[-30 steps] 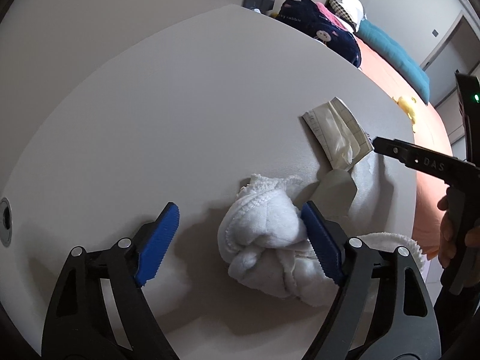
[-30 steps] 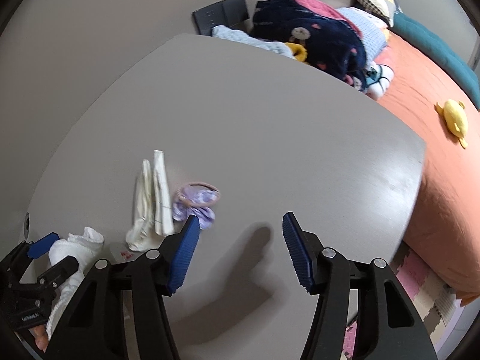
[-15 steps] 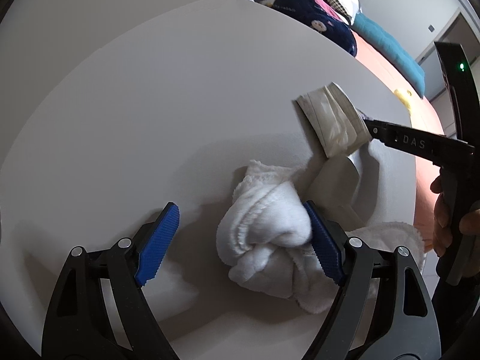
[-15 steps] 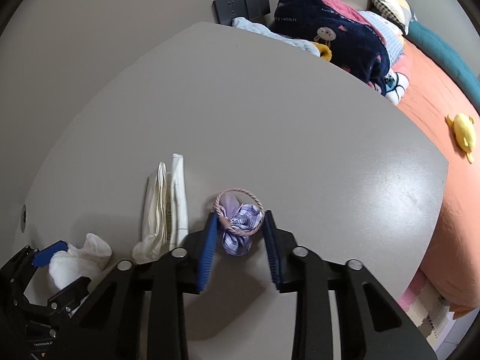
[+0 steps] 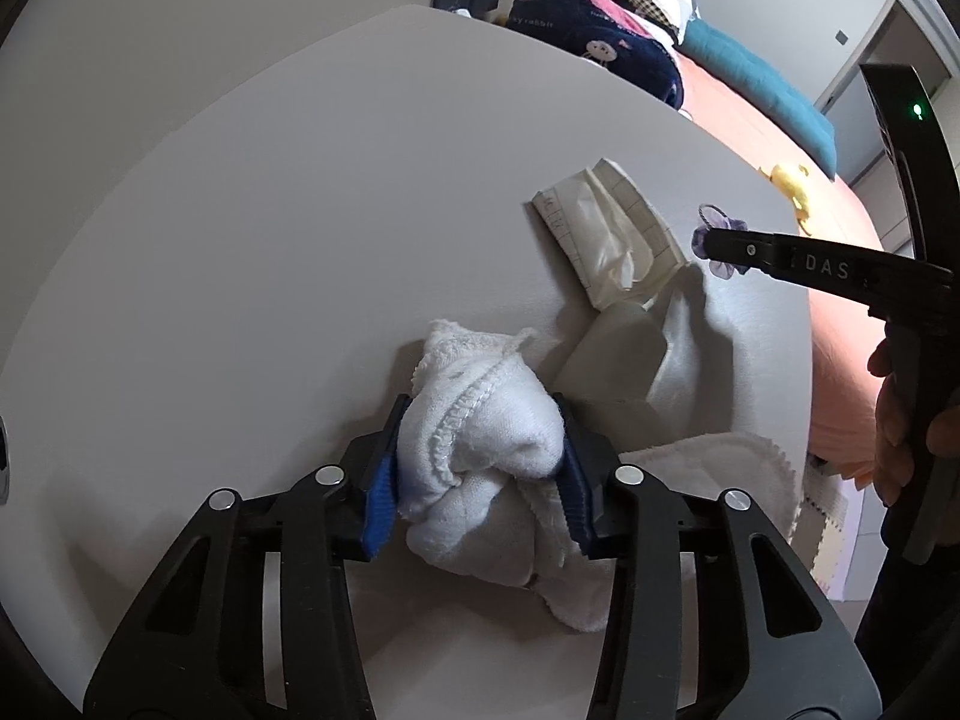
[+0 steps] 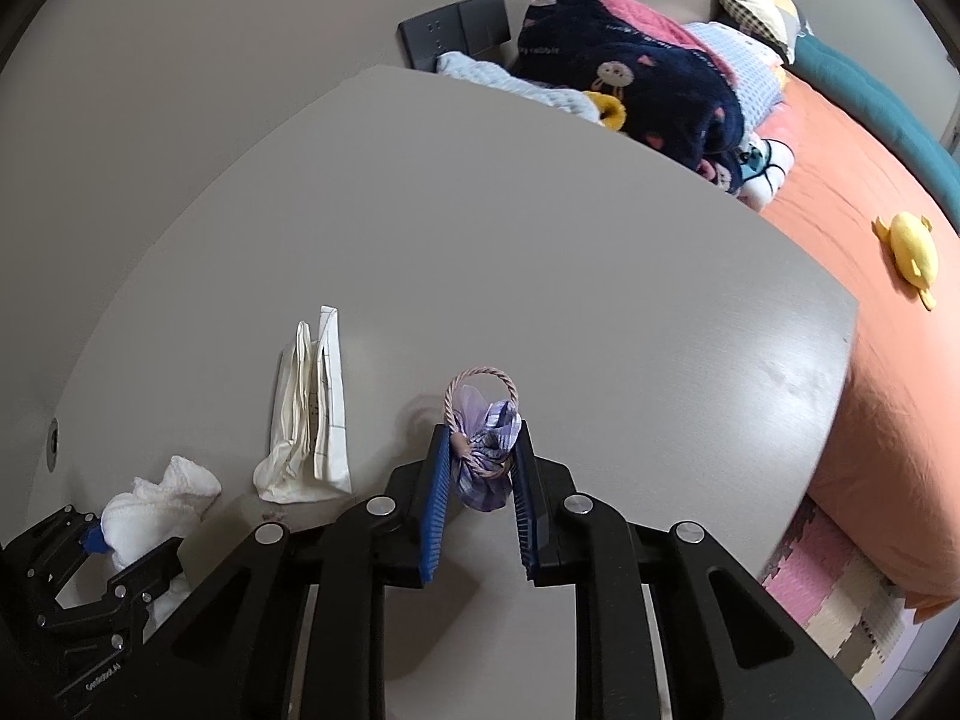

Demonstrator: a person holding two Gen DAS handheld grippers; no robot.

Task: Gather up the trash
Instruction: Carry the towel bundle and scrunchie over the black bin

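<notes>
White terry cloth, a crumpled soft bundle (image 5: 480,438), sits near the front of the pale grey bench (image 5: 270,228), and the left tongs (image 5: 480,462) have just closed on it, blue pads pressing both flanks. The right tongs (image 6: 480,468) are pinched narrow on a small lilac fabric scrunchie with a pink cord loop (image 6: 483,450), its lower end at the bench surface. A flat cream paper wrapper with a grid print (image 5: 612,240) lies between the two.

Risks, as I judge them: the cloth's loose tail may drag and sweep the wrapper off the edge; the scrunchie, held only by its puff, could slip out.

Legible writing: "DAS" on the right tongs' arm in the left view; the wrapper's print is too small to read.
</notes>
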